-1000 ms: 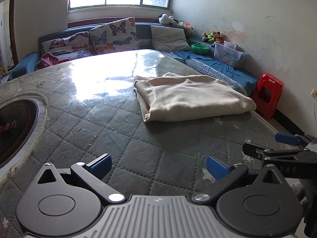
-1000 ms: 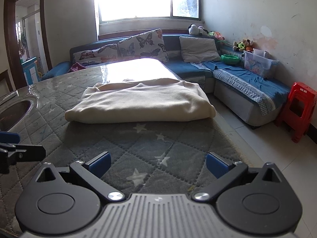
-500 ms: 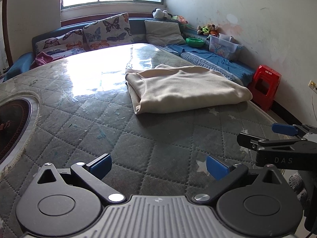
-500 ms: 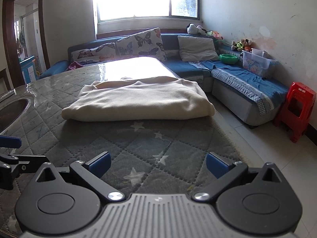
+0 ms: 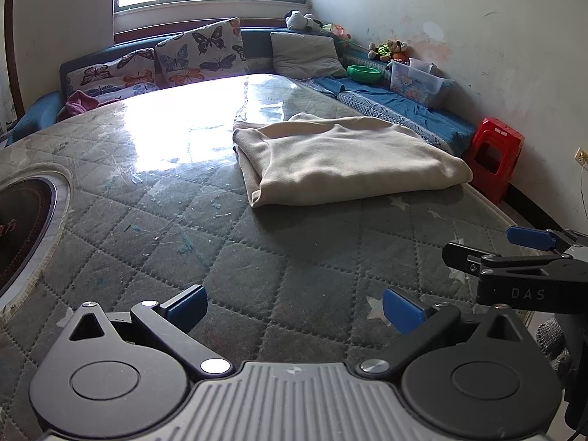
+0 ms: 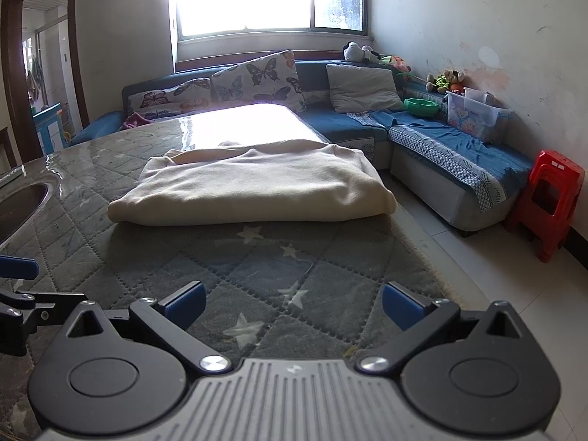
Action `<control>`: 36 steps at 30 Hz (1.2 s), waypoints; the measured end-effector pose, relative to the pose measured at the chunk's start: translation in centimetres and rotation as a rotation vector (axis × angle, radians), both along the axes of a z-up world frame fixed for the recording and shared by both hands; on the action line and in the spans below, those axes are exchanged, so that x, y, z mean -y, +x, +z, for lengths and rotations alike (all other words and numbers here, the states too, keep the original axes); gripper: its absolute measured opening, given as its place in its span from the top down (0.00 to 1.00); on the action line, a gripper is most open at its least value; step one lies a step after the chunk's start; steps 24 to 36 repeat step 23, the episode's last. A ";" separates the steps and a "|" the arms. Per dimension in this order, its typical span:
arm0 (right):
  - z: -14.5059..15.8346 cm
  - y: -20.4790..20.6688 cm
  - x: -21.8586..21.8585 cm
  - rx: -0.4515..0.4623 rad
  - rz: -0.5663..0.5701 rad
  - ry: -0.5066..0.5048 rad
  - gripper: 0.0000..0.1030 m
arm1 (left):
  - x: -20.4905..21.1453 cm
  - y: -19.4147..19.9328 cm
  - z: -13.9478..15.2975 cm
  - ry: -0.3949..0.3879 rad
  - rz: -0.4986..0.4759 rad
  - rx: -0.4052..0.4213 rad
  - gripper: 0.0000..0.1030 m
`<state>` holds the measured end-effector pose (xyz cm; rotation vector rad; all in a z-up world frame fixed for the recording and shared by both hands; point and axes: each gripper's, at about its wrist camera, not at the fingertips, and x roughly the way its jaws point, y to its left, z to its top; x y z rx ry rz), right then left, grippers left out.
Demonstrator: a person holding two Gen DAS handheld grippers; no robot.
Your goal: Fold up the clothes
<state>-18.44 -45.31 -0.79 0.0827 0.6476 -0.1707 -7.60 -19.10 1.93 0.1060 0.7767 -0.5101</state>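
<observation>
over on the left a round dark inset with a metal rim [image 5: 25, 228] sits sunk into the grey quilted star-patterned table cover [image 5: 228, 242], which shines under a clear glossy sheet where the window light hits it. the left gripper [image 5: 294, 305] hangs low over the near part of that cover with its two blue-tipped fingers [image 5: 185, 303] spread wide, nothing between them. ahead of it, a good way off and toward the right half of the table, lies one cream folded garment [image 5: 341, 158], a thick flat bundle with its rounded fold edges facing the grippers and its right end reaching the table's right edge. the right gripper [image 6: 292, 303] is just beside the left one, also low over the cover near the right edge, its two blue-tipped fingers [image 6: 400, 307] parted wide and holding nothing; from its own camera the garment [image 6: 253, 183] sits straight ahead, well apart from both tools. behind the table runs a blue corner sofa [image 6: 433, 147] with two butterfly-print cushions [image 6: 257, 81] and one plain grey cushion [image 6: 362, 86]. further right on the sofa are one green bowl [image 6: 420, 106] and one clear plastic storage box [image 6: 476, 119], and by the wall stands one red plastic stool [image 6: 551, 202]
</observation>
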 end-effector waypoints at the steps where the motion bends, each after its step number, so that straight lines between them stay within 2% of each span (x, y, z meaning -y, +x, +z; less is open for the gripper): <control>1: 0.0 0.0 0.0 -0.001 0.000 0.000 0.00 | 0.0 0.0 0.0 -0.001 -0.001 -0.002 0.00; 36: -0.3 0.8 0.0 -0.015 0.002 0.000 0.00 | 0.2 0.7 -0.3 0.001 0.003 -0.016 0.00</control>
